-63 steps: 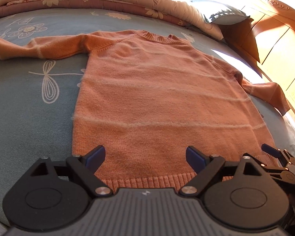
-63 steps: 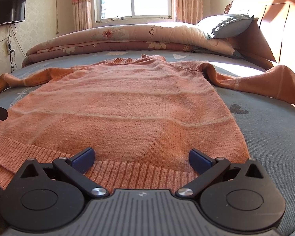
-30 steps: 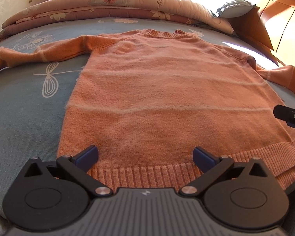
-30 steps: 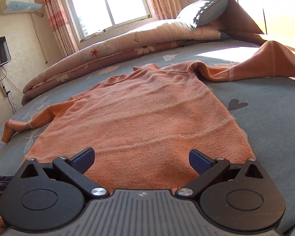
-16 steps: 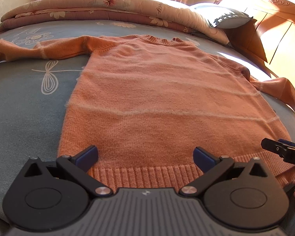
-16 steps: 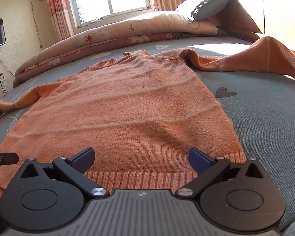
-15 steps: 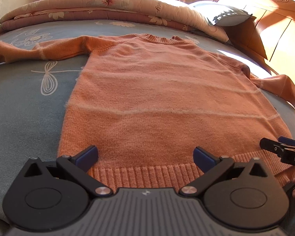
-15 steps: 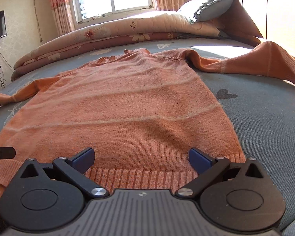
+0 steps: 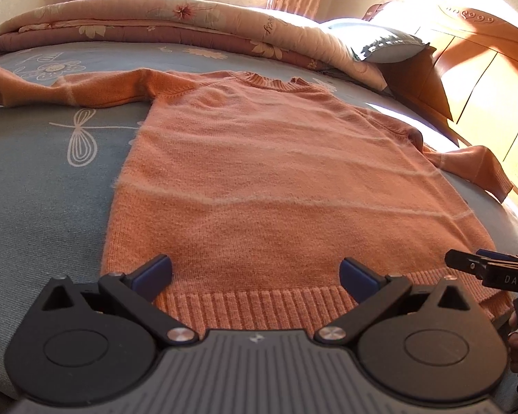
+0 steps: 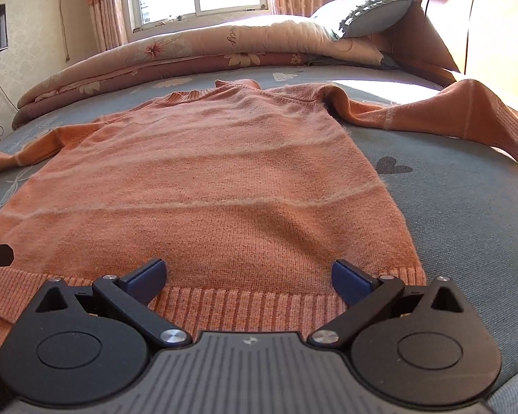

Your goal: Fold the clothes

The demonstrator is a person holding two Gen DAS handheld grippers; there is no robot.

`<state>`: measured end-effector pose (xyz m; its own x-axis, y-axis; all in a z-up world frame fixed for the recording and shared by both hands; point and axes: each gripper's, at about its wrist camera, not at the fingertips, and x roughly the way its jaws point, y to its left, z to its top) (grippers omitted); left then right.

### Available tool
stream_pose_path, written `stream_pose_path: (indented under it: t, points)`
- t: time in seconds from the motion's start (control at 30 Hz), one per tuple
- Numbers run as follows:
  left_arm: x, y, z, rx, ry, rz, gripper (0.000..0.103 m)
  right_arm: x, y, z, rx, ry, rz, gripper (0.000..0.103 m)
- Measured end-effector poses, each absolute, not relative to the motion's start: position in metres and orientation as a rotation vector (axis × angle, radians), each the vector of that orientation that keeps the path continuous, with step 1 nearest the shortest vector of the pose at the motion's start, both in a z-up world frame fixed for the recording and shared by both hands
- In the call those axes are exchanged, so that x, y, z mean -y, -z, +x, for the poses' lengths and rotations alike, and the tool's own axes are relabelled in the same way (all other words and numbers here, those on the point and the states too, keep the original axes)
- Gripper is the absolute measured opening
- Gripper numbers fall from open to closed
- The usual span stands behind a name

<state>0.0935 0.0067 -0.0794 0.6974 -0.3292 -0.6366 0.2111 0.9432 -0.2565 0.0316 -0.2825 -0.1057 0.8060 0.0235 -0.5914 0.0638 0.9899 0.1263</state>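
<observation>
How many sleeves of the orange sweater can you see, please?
2: one sleeve stretches left across the bed, the other sleeve lies right, toward the headboard. Neither is folded in.

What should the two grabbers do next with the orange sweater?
Probably lower both and pinch the ribbed hem. The sweater lies flat and unfolded, and the left gripper and right gripper are open just above that hem, holding nothing.
</observation>
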Motion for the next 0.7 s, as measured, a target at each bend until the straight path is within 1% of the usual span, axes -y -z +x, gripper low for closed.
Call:
stream_pose_path:
  t: [0.2,0.37,0.43,0.7]
  points:
    - [-0.002,0.076,0.106,-0.739,0.337,-0.148,0.102,0.288,0.11,0.026,-0.584,0.007,0.192,0.103]
    - [0.002,0.073,0.117,-0.737,0.365,-0.131,0.102,0.275,0.115,0.026,-0.571,0.033,0.114,0.103]
    - [0.001,0.08,0.127,-0.763,0.344,-0.155,0.102,0.275,0.116,0.026,-0.565,0.037,0.107,0.103]
    - [-0.025,0.078,0.114,-0.75,0.293,-0.132,0.102,0.273,0.118,0.025,-0.553,0.037,0.091,0.103]
